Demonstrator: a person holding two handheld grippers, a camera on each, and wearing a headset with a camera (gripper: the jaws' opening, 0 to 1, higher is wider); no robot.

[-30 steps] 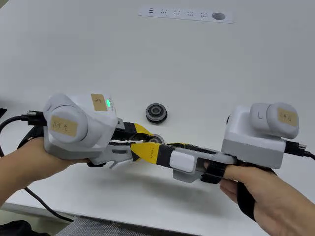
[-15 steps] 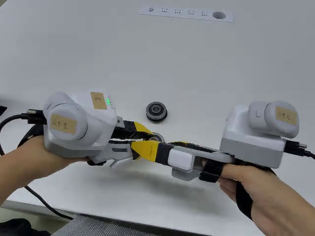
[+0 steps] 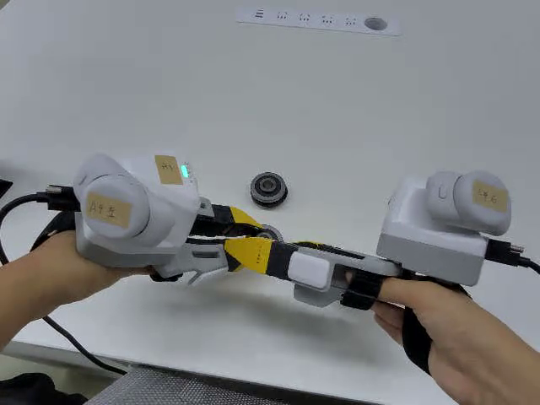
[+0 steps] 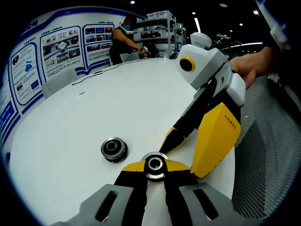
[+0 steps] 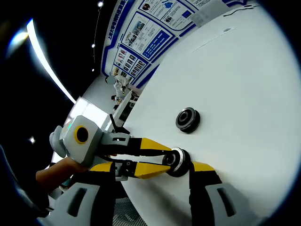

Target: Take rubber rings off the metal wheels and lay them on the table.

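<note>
The left gripper (image 4: 156, 170) is clenched on a metal wheel (image 4: 154, 163) at the bottom centre of its own view. I judge it is holding the wheel steady so that the right gripper (image 4: 194, 141), jaws spread to either side of it, can catch the dark rubber ring (image 5: 182, 163). The head view half hides that wheel behind yellow jaws, while the gripper views show it plainly — though not whether the right jaws touch the ring. A second wheel (image 3: 268, 187) lies apart on the table (image 3: 354, 110).
</note>
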